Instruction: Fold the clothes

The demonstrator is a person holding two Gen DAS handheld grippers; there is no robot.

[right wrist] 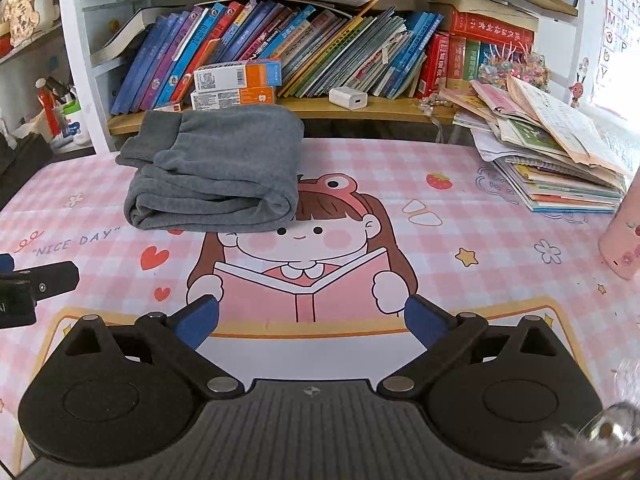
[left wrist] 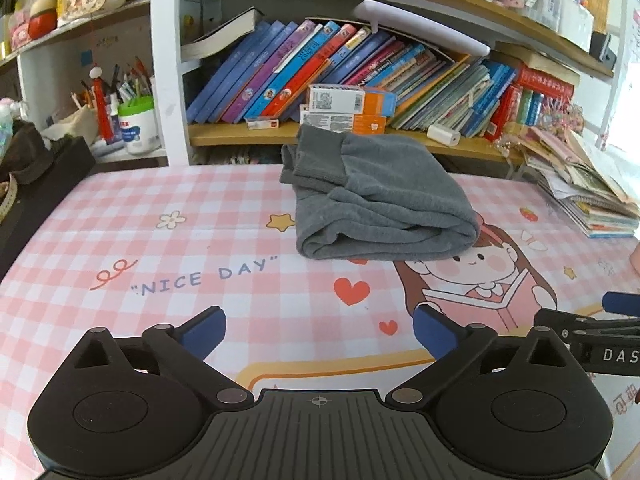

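One grey fleece garment [left wrist: 380, 196] lies folded into a thick bundle at twelve o'clock on the pink checked bench [left wrist: 160, 248], likely finished; left gripper [left wrist: 320, 334] and right gripper [right wrist: 310, 320], jaws released, hang back near six o'clock, empty.

A pink checked table mat [left wrist: 120, 220] with a cartoon girl covers the desk. Behind it, a wooden bookshelf [right wrist: 360, 110] holds leaning books [right wrist: 320, 48]. Bright daylight enters at the right edge.

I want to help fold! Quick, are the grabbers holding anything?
Left hand-held gripper: open, holding nothing.
Right hand-held gripper: open, holding nothing.
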